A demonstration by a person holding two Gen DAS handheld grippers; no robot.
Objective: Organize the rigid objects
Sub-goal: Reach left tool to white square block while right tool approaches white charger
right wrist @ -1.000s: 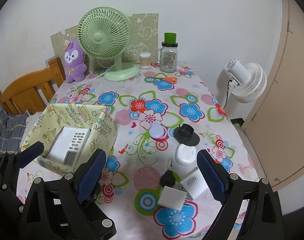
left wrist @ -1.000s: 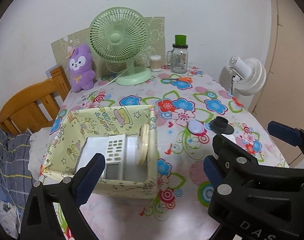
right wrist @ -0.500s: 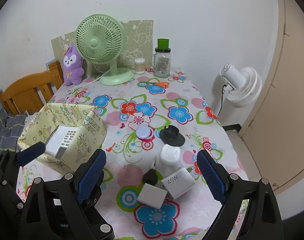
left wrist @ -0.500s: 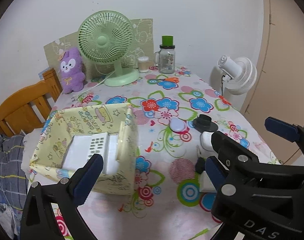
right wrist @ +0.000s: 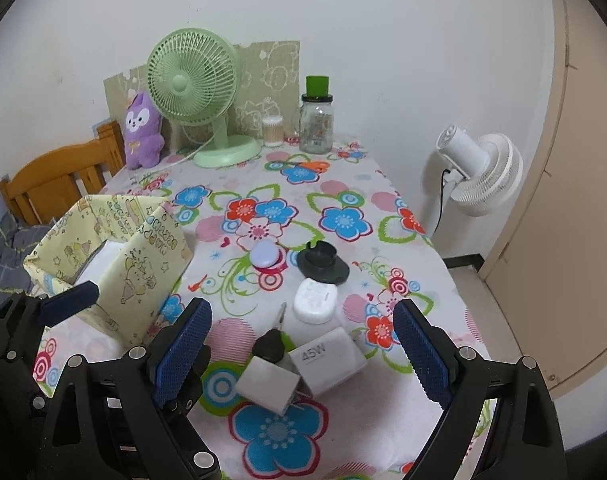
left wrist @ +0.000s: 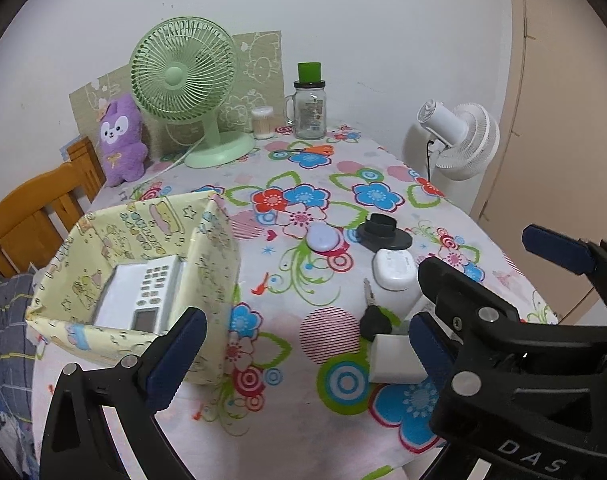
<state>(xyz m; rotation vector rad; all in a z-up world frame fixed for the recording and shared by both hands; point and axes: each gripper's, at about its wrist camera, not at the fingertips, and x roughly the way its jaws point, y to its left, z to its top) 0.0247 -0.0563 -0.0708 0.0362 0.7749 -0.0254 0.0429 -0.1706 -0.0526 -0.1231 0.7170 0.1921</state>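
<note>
Since both grippers pulled back from the yellow box (left wrist: 143, 264), where the remote (left wrist: 143, 292) already lies, our left gripper (left wrist: 299, 352) and right gripper (right wrist: 303, 352) hang released. Chargers (right wrist: 327, 354), key (right wrist: 269, 344) and white case (right wrist: 315, 300) wait on the near right of the bench (left wrist: 335, 184), so we judge them next.

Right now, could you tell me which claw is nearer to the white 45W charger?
Right. The right claw hangs open directly over the 45W charger, which sits between its fingers. The left claw is off to the charger's left, beside the yellow box.
</note>
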